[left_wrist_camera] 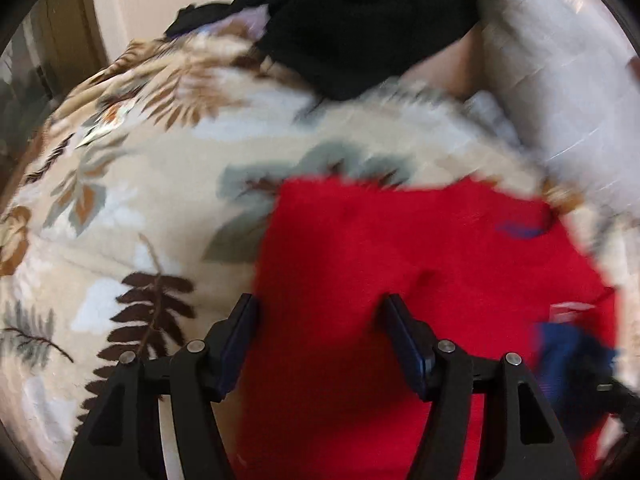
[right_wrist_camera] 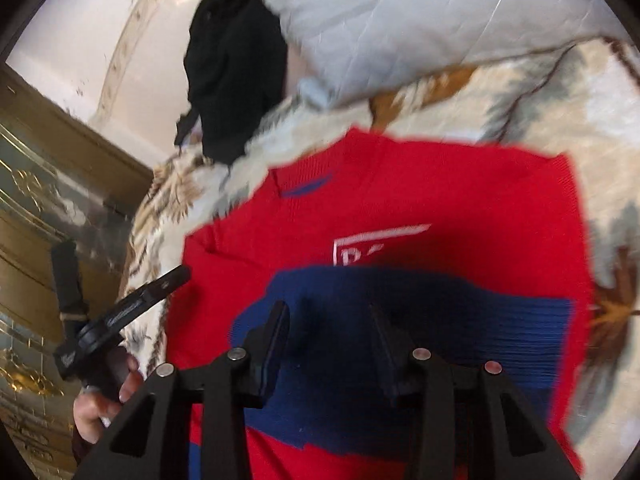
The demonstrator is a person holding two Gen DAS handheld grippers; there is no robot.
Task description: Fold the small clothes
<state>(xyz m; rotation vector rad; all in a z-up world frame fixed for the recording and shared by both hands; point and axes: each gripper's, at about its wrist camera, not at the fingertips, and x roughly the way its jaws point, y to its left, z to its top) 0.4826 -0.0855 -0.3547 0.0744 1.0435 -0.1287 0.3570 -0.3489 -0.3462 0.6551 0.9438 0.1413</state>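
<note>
**Folding the red sweater: the bottom edge is coming up**

We have the red sweater [right_wrist_camera: 400, 200] spread flat on the leaf-print blanket [left_wrist_camera: 120, 200], and we place everything else from it. Its navy hem band [right_wrist_camera: 400, 320] is lifted and doubled over the lower chest, just under the white logo [right_wrist_camera: 376, 244], so we judge we are in the fold that brings the bottom toward the collar.

Our right gripper [right_wrist_camera: 328, 332] sits over that navy band with the fabric bunched between its fingers; the jaws stand partly apart, and the blur keeps us from telling whether the pads actually pinch the cloth. Our left gripper [left_wrist_camera: 320, 320] hangs above the sweater's left side with its jaws wide apart and nothing between them.

A black garment [left_wrist_camera: 360, 20] lies beyond the sweater's top edge, against a pale quilted pillow [right_wrist_camera: 400, 20].

Next, we think, the left gripper must come down on the hem's other corner and close, so both corners travel toward the collar together and the fold lands square.
</note>
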